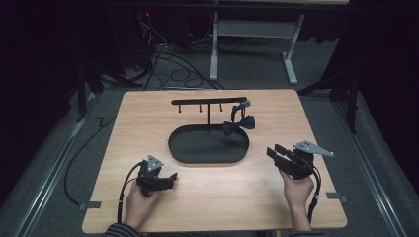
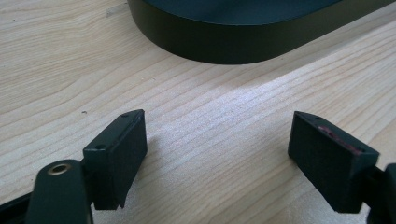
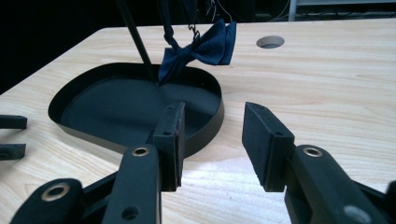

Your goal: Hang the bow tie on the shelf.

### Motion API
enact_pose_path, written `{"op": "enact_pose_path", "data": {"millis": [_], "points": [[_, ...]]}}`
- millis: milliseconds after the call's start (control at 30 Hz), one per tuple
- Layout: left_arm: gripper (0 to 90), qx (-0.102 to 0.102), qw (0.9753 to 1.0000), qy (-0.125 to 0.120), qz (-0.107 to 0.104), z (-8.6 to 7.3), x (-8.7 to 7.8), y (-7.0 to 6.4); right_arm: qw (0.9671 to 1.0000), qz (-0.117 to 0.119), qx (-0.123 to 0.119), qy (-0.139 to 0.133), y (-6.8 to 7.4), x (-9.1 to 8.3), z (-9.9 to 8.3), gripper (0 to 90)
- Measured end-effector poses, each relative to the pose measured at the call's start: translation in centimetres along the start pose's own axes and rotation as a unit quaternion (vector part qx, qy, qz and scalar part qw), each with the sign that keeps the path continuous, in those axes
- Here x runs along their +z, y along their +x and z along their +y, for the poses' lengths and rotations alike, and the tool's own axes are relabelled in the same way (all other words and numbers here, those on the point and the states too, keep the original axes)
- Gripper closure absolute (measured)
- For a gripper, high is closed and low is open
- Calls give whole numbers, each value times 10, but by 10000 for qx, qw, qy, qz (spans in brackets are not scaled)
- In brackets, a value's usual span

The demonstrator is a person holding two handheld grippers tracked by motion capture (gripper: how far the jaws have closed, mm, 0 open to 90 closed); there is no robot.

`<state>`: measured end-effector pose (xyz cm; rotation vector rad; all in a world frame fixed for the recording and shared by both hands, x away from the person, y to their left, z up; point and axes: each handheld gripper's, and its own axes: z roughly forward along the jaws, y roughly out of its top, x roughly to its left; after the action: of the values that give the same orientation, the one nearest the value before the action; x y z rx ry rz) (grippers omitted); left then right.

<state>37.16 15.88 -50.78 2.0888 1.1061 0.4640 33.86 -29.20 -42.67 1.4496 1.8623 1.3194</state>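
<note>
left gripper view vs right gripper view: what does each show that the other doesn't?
Left gripper view alone: the left gripper, its jaws wide apart over bare wood. Right gripper view alone: the right gripper, jaws open, the navy bow tie hanging from the stand's post, and a round hole in the tabletop. Both: the black oval tray and the wooden table.

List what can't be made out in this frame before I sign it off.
- How the bow tie fastens to the stand: too small in the high view, cut by the top edge in the right gripper view.
- The oval tray: far side cut off in the left gripper view.
- Left tongs: gap too small in the high view.
</note>
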Motion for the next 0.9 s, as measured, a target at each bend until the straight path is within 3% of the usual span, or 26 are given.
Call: {"op": "enact_pose_path", "data": {"millis": [900], "points": [[201, -1, 10000, -1, 0, 0, 0, 0, 9994, 200, 194, 212, 5, 14, -33, 607]]}}
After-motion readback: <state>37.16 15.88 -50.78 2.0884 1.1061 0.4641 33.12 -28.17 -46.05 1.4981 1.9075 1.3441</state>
